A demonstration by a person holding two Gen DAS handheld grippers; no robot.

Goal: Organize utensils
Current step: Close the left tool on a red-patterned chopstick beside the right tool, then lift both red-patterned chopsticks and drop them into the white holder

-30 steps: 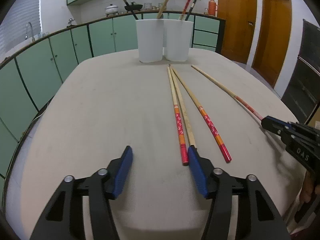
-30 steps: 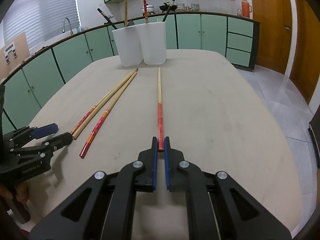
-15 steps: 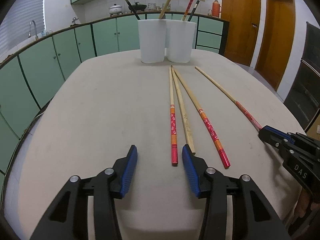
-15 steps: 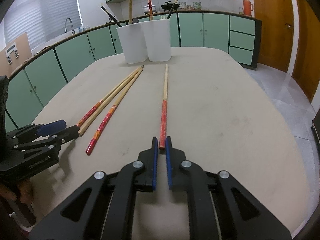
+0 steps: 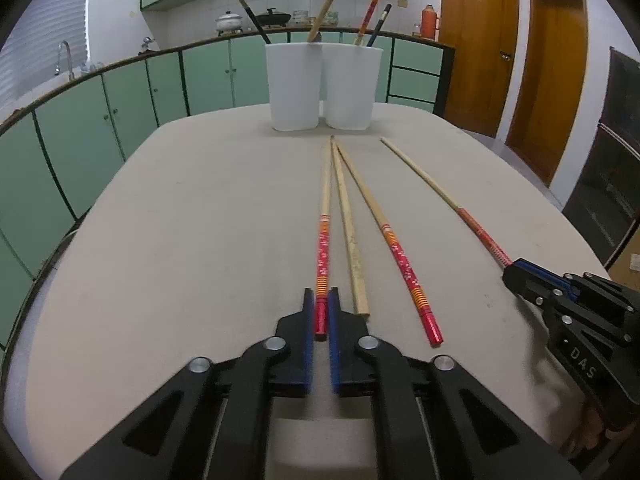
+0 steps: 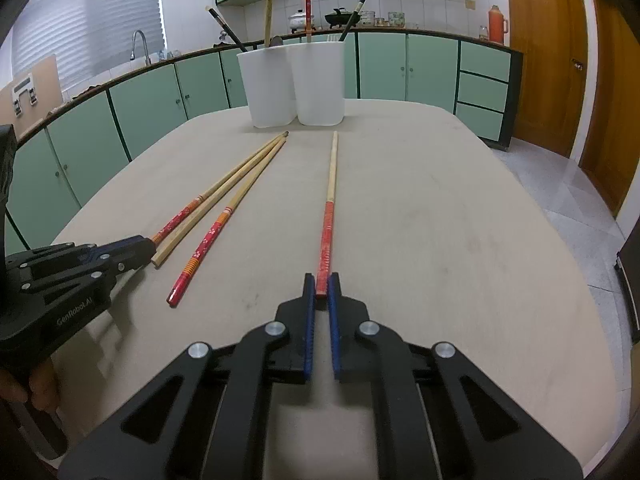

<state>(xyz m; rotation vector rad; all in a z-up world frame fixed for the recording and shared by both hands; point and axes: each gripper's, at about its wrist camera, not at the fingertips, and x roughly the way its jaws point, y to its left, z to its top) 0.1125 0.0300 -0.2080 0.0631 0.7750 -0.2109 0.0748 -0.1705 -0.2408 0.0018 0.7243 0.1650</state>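
Note:
Several long chopsticks lie lengthwise on the beige table (image 5: 180,240). My left gripper (image 5: 320,300) is shut on the red end of the leftmost red-handled chopstick (image 5: 324,240). Beside it lie a plain wooden chopstick (image 5: 348,228) and another red-handled chopstick (image 5: 400,256). My right gripper (image 6: 321,280) is shut on the red end of a separate red-handled chopstick (image 6: 329,216), which lies alone to the right. Two white cups (image 5: 294,84) (image 5: 352,84) stand side by side at the far end, each with chopsticks in it.
Green kitchen cabinets (image 5: 120,112) curve around the far and left sides of the table. Wooden doors (image 5: 480,44) stand at the right. A dark appliance (image 5: 612,168) is by the table's right edge. A hand (image 6: 44,384) grips the left tool.
My left gripper's fingers closed from wide apart onto the end of the leftmost red-handled chopstick. The right gripper stayed shut on its chopstick.

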